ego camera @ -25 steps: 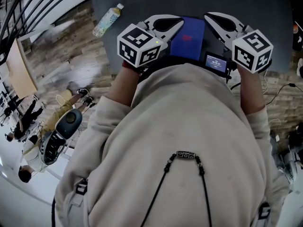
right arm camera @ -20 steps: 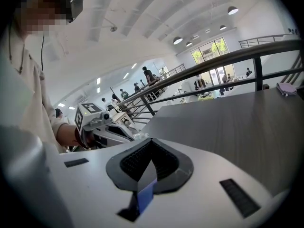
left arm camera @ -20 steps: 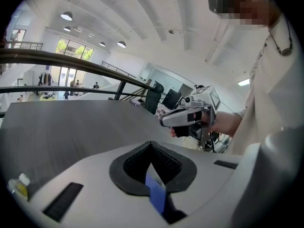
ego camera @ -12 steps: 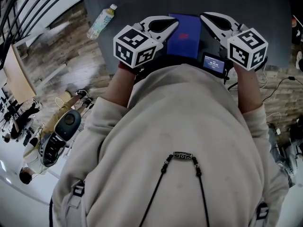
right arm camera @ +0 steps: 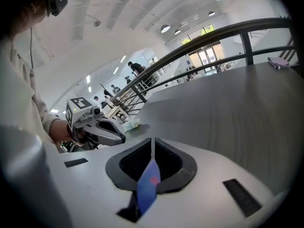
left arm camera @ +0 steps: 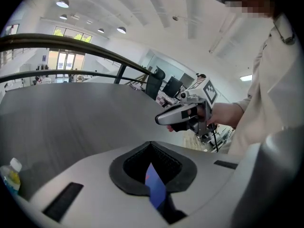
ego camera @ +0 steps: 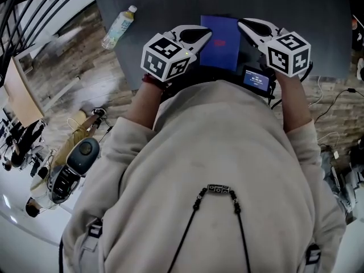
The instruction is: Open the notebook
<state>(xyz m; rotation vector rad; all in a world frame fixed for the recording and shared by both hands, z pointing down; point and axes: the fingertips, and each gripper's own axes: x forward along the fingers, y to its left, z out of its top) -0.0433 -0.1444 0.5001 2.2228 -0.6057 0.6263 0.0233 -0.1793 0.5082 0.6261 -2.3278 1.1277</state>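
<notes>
**Entry: notebook, closed, awaiting opening**

- Sweatshirt (ego camera: pixel 216 169), pale, worn by the person. The near half of the head view is filled by it.
- Small screen (ego camera: pixel 256 77), lit, carried on the near end of the right gripper.
- Left gripper (ego camera: pixel 200 34): its jaws are drawn together and nothing is clamped.
- Right gripper (ego camera: pixel 250 28): likewise closed and empty.
- Notebook (ego camera: pixel 220 44), blue with a red mark on the cover. It lies flat and closed near the near edge of the table (ego camera: pixel 296 16), between the two grippers. Its left and right edges are overlapped by the tips in the head view, and contact cannot be told.
- Bottle (ego camera: pixel 118 27), lying on its side at the table's left edge, well apart from the notebook.

**Step judged:** approach, cover not yet lifted. The book is best pinned by one closed tip on the spine side while the cover's free edge is lifted by the other. Which side is the spine is not shown, so the edges should be checked first.

**Views compared:** the whole cover is shown only by the head view. In each gripper view only a blue sliver is seen through the slot under the pads, but the opposite gripper and a curved railing (right arm camera: pixel 228 32) beyond the table's far side are also shown.
</notes>
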